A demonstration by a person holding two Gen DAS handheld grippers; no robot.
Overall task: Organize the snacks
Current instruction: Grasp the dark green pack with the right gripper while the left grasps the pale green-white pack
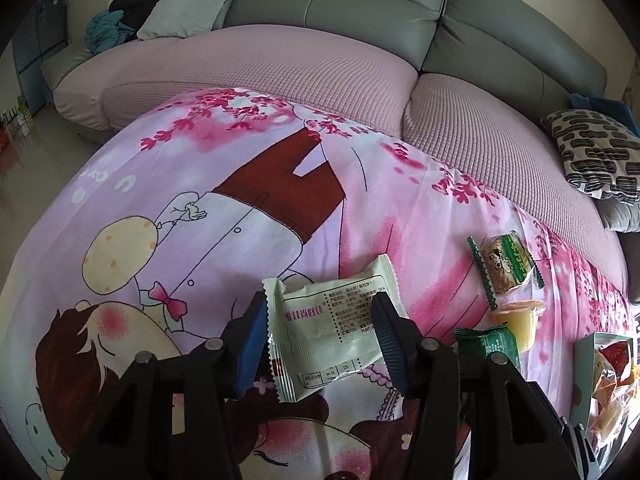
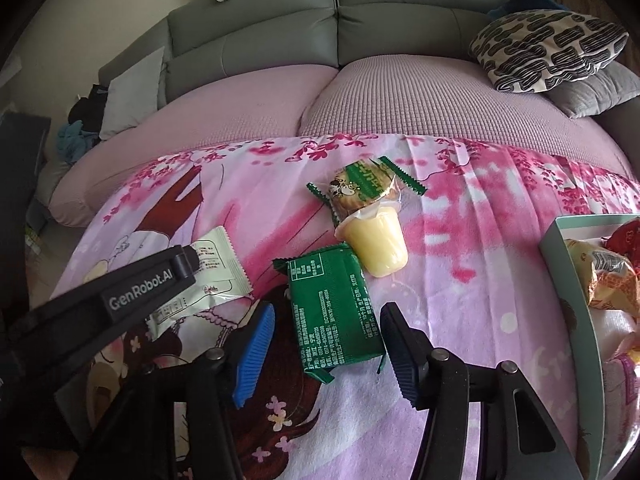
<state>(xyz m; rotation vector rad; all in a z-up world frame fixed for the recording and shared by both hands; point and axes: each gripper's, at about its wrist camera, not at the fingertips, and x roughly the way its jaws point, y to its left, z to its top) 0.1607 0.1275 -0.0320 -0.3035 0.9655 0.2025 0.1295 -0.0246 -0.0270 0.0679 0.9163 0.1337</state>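
Observation:
My left gripper [image 1: 320,320] is shut on a pale green snack packet [image 1: 332,328] and holds it over the pink cartoon cloth; the packet also shows in the right wrist view [image 2: 216,268]. My right gripper [image 2: 326,336] is open, its fingers either side of a dark green packet [image 2: 332,312] lying on the cloth. Beyond it lie a yellow jelly cup [image 2: 376,240] on its side and a clear-wrapped cake with green ends [image 2: 364,188]. A teal box [image 2: 560,248] holding several snacks sits at the right.
The cloth [image 2: 480,240] covers a table in front of a pink-covered grey sofa [image 2: 320,100]. A black-and-white patterned cushion [image 2: 548,48] lies on the sofa at right. The left gripper's body [image 2: 100,312] crosses the lower left of the right wrist view.

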